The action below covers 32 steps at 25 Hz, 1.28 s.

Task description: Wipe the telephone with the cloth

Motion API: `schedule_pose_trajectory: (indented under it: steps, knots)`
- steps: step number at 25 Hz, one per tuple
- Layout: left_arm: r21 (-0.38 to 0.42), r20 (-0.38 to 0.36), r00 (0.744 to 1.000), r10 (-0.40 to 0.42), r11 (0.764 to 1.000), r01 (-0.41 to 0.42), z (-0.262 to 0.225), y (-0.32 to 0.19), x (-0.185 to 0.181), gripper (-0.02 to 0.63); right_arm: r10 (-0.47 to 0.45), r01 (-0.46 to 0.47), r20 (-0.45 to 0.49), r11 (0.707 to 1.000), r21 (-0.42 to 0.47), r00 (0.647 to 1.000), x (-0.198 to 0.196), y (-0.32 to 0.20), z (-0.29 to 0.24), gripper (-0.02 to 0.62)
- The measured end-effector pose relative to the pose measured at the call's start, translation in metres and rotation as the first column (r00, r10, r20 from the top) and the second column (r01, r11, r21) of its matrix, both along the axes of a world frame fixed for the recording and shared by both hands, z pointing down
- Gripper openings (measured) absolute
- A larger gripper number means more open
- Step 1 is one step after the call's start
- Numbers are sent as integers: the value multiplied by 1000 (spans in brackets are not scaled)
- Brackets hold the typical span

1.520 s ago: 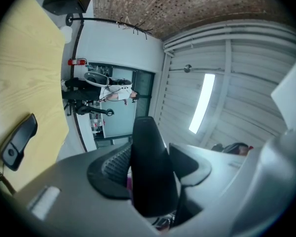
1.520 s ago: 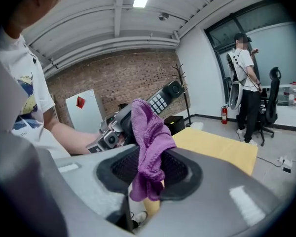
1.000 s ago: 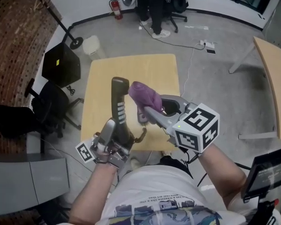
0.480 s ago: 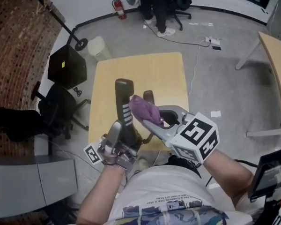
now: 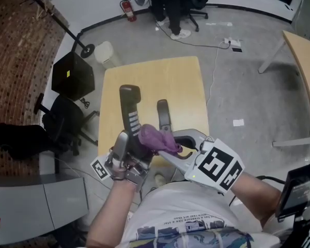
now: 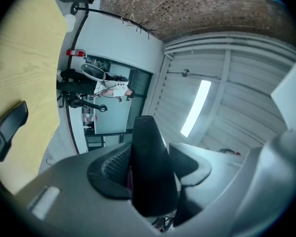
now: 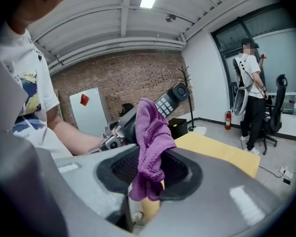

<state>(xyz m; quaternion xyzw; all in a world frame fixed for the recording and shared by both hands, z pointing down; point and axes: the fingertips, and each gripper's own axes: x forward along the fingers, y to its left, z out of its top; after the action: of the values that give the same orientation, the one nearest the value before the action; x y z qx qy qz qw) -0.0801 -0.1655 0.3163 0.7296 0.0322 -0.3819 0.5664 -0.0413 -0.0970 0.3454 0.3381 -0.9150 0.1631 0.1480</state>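
Observation:
My left gripper (image 5: 130,148) is shut on the lower end of a black telephone handset (image 5: 130,112) and holds it upright over the near part of the table, keypad facing right. In the left gripper view the handset (image 6: 148,172) stands between the jaws. My right gripper (image 5: 165,151) is shut on a purple cloth (image 5: 157,139), which presses against the handset's lower half just above the left gripper. In the right gripper view the cloth (image 7: 150,147) hangs from the jaws with the handset (image 7: 167,102) behind it.
A dark, narrow phone cradle (image 5: 164,115) lies on the light wooden table (image 5: 144,76). A black chair (image 5: 62,120) and black box (image 5: 72,76) stand to the left. A person (image 5: 168,9) stands far back, with another table (image 5: 305,71) at right.
The right gripper has slid the cloth down the handset, from near its top end to its lower half. The left gripper and handset have stayed put.

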Motion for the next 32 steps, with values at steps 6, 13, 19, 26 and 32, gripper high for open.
schedule_pose_trajectory:
  steps: [6, 13, 19, 26, 32]
  knots:
    - [-2, -5, 1000, 2, 1000, -2, -1, -4, -2, 252, -66, 65, -50, 998, -19, 997, -2, 21, 11, 110]
    - [13, -28, 999, 40, 999, -40, -8, 1, 4, 253, 66, -66, -19, 998, -15, 998, 37, -13, 4, 110]
    - [35, -54, 993, 101, 995, -99, -13, 18, 14, 252, 224, -223, 80, 974, -23, 971, 63, -68, -10, 110]
    - [32, -38, 995, 89, 996, -88, -11, 16, 15, 253, 151, -150, 85, 988, -19, 985, 36, -60, -13, 110]
    - [29, -21, 998, 67, 997, -67, -11, 10, 8, 253, 101, -101, 22, 995, 3, 995, 18, -47, -11, 110]
